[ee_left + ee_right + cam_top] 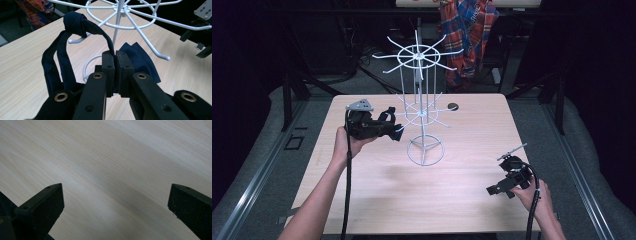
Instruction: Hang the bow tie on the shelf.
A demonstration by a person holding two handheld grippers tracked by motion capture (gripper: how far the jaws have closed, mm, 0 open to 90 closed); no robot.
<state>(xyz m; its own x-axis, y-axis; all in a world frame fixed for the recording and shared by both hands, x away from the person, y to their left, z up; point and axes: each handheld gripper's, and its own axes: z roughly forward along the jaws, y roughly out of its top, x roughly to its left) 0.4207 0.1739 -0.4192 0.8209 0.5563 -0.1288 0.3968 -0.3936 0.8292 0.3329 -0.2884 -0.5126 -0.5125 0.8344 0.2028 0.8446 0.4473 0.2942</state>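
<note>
Clearly the left gripper (115, 56) has its jaws pressed together on a dark navy cloth (75, 25), pinching a narrow band of it right at the tips. From that pinch the band loops up and back toward the camera's left, over a knot-like bundle above the jaws, then falls in two strips alongside the left jaw; a flatter flap spreads out just behind the right jaw. Beyond the tips stands the white wire rack (422, 107), one of its lower hooks close ahead of the jaws. I judge the cloth light, limp and not fragile: it will sag, twist and trail, so the hold should stay on the band near the loop, leaving an open loop ahead of the jaws to slip over a hook. The right gripper (507, 184) hovers low over the bare surface (112, 165), well apart from the rack, its jaws spread wide and empty
</note>
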